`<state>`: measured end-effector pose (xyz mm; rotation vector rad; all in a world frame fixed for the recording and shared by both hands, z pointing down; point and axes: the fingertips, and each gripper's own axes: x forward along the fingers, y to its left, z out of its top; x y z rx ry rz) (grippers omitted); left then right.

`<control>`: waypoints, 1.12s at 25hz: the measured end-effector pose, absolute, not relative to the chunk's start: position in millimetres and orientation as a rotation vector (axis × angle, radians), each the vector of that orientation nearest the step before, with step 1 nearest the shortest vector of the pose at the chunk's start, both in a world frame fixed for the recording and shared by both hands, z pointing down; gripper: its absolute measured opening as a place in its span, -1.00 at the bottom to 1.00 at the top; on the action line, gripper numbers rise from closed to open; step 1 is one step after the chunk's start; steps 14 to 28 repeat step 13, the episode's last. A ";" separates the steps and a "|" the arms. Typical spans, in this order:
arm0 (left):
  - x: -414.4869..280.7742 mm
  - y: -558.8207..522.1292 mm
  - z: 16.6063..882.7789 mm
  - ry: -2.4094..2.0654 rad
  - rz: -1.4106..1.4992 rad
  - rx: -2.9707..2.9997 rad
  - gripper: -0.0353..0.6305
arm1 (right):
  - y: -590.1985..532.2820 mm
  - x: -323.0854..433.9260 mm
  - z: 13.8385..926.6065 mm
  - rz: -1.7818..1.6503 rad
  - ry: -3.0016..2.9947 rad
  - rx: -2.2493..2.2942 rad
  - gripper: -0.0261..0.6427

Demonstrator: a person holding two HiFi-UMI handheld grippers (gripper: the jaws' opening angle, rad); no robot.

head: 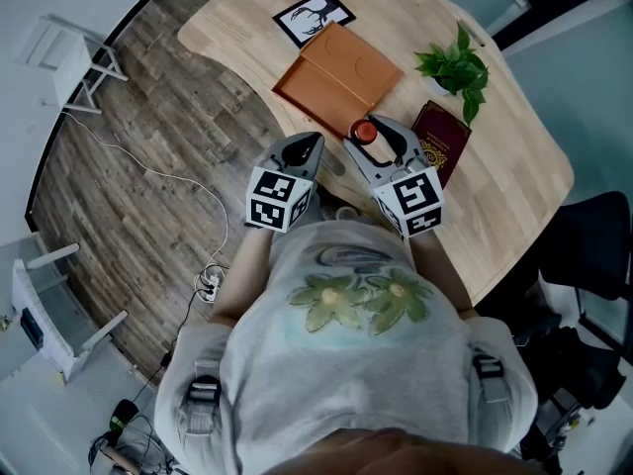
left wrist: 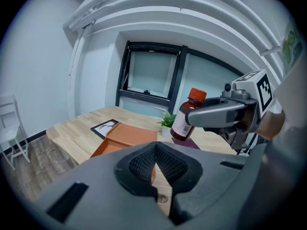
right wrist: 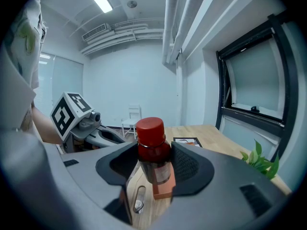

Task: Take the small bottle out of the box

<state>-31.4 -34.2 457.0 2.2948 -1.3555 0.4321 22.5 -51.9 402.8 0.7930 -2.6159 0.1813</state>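
Right gripper (right wrist: 153, 170) clamps the amber, red-capped small bottle (right wrist: 152, 145) — left gripper (left wrist: 155, 165), ribbed jaws closed, holds nothing.

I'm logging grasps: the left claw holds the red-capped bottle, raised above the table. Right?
Not quite: it is the right claw that holds the red-capped bottle, raised above the table, as the right gripper view shows. The left claw is shut on nothing.

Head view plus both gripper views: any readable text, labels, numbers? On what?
No text reads legibly.
Small bottle: label print with barcode-like lines, too small to read.
Maroon booklet: gold print, blurred.
Marker cubes: square patterns, no words.
Framed picture: drawing only.
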 end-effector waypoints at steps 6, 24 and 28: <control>-38.1 -39.0 457.8 -1.356 0.430 2.285 -0.87 | -58.3 17.9 404.7 0.185 -2.606 0.795 -0.28; -50.2 -45.5 461.7 -1.357 0.431 2.276 -0.87 | -67.1 10.6 410.3 0.202 -2.594 0.801 -0.28; -50.2 -45.5 461.7 -1.357 0.431 2.276 -0.87 | -67.1 10.6 410.3 0.202 -2.594 0.801 -0.28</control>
